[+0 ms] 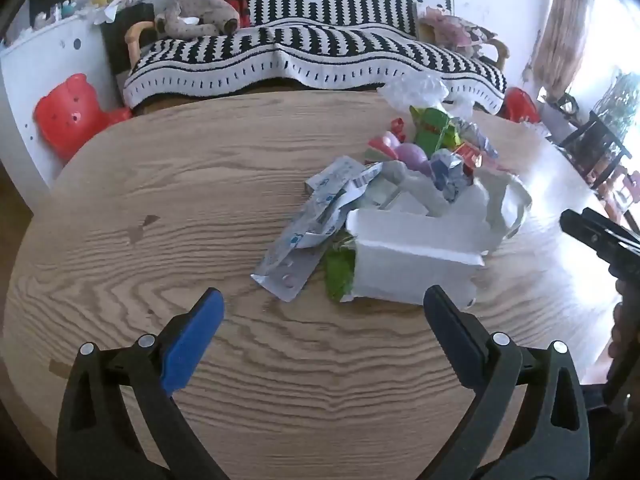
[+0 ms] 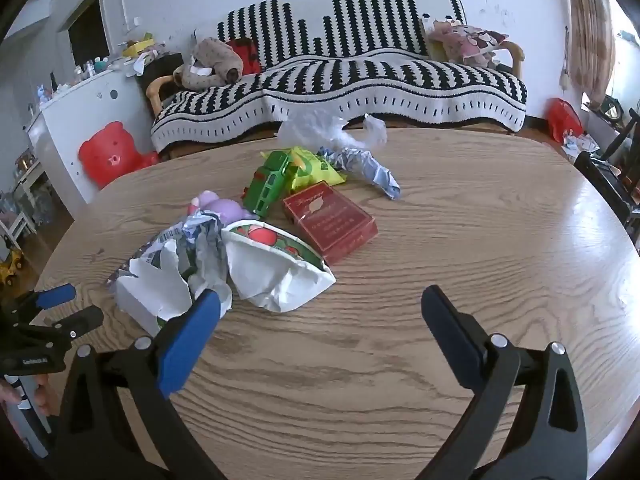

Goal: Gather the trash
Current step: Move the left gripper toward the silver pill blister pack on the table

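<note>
A heap of trash lies on the wooden table point(image 1: 160, 184). It holds a white torn box point(image 1: 408, 268), a silver-blue wrapper point(image 1: 304, 240), a green wrapper point(image 1: 340, 272) and crumpled foil point(image 1: 452, 172). In the right wrist view I see a white paper bowl point(image 2: 280, 272), a red box point(image 2: 332, 220), a green toy bus point(image 2: 268, 188), a yellow-green packet point(image 2: 312, 166), a purple toy point(image 2: 220, 208) and a clear plastic bag point(image 2: 320, 130). My left gripper point(image 1: 324, 320) is open and empty, just short of the white box. My right gripper point(image 2: 320, 316) is open and empty, near the bowl.
A sofa point(image 2: 360, 80) with a striped black-and-white cover stands behind the table, with a plush toy point(image 2: 212, 64) on it. A red bear-shaped stool point(image 2: 108, 152) leans on a white cabinet point(image 2: 80, 120) at left. A red bag point(image 2: 564, 118) sits on the floor at right.
</note>
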Action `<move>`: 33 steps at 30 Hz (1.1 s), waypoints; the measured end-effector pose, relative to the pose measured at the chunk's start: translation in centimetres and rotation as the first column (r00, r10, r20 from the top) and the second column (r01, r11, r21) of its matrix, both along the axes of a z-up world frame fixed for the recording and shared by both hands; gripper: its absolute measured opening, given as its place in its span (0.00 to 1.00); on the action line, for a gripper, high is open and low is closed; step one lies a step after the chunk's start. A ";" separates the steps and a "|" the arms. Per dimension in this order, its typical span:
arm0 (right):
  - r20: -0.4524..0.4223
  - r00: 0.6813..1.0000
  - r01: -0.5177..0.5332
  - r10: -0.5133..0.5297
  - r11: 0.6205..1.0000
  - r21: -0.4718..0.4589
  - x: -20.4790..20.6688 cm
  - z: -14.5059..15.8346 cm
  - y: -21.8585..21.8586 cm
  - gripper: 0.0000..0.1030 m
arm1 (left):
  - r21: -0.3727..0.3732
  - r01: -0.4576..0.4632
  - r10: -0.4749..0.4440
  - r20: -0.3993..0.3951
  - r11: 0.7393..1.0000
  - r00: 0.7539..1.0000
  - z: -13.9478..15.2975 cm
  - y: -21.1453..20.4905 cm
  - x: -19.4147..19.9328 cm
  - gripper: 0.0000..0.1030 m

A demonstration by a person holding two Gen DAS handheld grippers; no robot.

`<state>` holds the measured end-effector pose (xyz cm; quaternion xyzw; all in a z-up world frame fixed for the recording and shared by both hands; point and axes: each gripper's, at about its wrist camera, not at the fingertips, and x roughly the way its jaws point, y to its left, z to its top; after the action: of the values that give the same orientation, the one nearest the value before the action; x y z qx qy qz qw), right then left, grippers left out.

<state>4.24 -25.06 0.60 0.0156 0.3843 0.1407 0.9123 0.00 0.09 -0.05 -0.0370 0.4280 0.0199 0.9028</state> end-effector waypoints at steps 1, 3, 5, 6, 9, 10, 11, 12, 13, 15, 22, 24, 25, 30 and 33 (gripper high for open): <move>-0.001 1.000 0.000 0.000 1.000 0.000 0.0 0.0 0.0 0.95 | 0.002 -0.003 0.003 -0.001 1.000 1.000 -0.1 0.2 0.0 0.94; -0.005 1.000 -0.001 0.001 1.000 0.000 0.1 -0.2 0.0 0.95 | 0.005 -0.013 0.013 -0.002 1.000 1.000 -0.2 0.6 -0.1 0.94; -0.012 1.000 -0.001 0.001 1.000 -0.006 0.1 -0.3 0.0 0.95 | 0.014 -0.028 0.028 -0.005 1.000 1.000 -0.3 1.3 -0.2 0.94; -0.012 1.000 0.000 0.000 1.000 -0.010 0.1 -0.4 0.0 0.95 | 0.020 -0.037 0.037 -0.007 0.999 0.999 -0.5 1.6 -0.2 0.94; -0.013 1.000 0.005 -0.005 1.000 -0.013 0.1 -0.4 -0.1 0.95 | 0.041 -0.054 0.055 -0.020 0.998 0.998 -1.0 2.6 0.4 0.94; -0.013 1.000 0.007 -0.008 1.000 -0.011 0.1 -0.4 -0.1 0.95 | 0.043 -0.059 0.060 -0.025 0.997 0.998 -1.2 2.8 0.5 0.94; -0.015 1.000 0.011 -0.011 1.000 -0.006 0.1 -0.4 -0.1 0.95 | 0.043 -0.064 0.066 -0.030 0.997 0.997 -1.4 3.0 0.5 0.94; -0.018 1.000 0.013 -0.013 1.000 0.001 0.2 -0.4 -0.2 0.95 | 0.045 -0.069 0.071 -0.035 0.997 0.997 -1.5 3.2 0.6 0.94; -0.021 1.000 0.013 -0.013 1.000 0.007 0.2 -0.4 -0.2 0.95 | 0.052 -0.074 0.076 -0.029 0.996 0.997 -1.2 4.0 -0.1 0.94; -0.025 1.000 0.012 -0.011 1.000 0.012 0.3 -0.3 -0.1 0.95 | 0.051 -0.081 0.082 -0.030 0.995 0.996 -1.3 4.3 -0.2 0.94; -0.025 1.000 -0.008 0.007 1.000 -0.010 0.2 -0.5 0.6 0.95 | 0.037 -0.080 0.079 0.035 0.996 0.996 -1.9 4.7 -0.1 0.94; -0.027 1.000 -0.006 0.006 1.000 -0.012 0.2 -0.6 0.6 0.95 | 0.053 -0.084 0.082 0.030 0.995 0.996 -2.1 4.8 0.0 0.94; -0.027 1.000 -0.005 0.005 1.000 -0.011 0.2 -0.6 0.6 0.95 | 0.062 -0.088 0.087 0.026 0.994 0.996 -2.3 5.0 0.1 0.94; -0.030 1.000 -0.002 0.002 1.000 -0.009 0.2 -0.7 0.6 0.95 | 0.054 -0.098 0.101 -0.050 0.994 0.994 -3.2 5.3 0.7 0.94; -0.031 1.000 -0.004 0.003 1.000 -0.010 0.2 -0.8 0.6 0.95 | 0.072 -0.111 0.113 -0.027 0.991 0.993 -3.6 5.8 0.8 0.94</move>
<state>4.42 -24.47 -0.17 0.0125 0.3991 0.1402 0.9061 0.83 5.84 -3.62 -0.0287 0.4383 0.0861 0.8942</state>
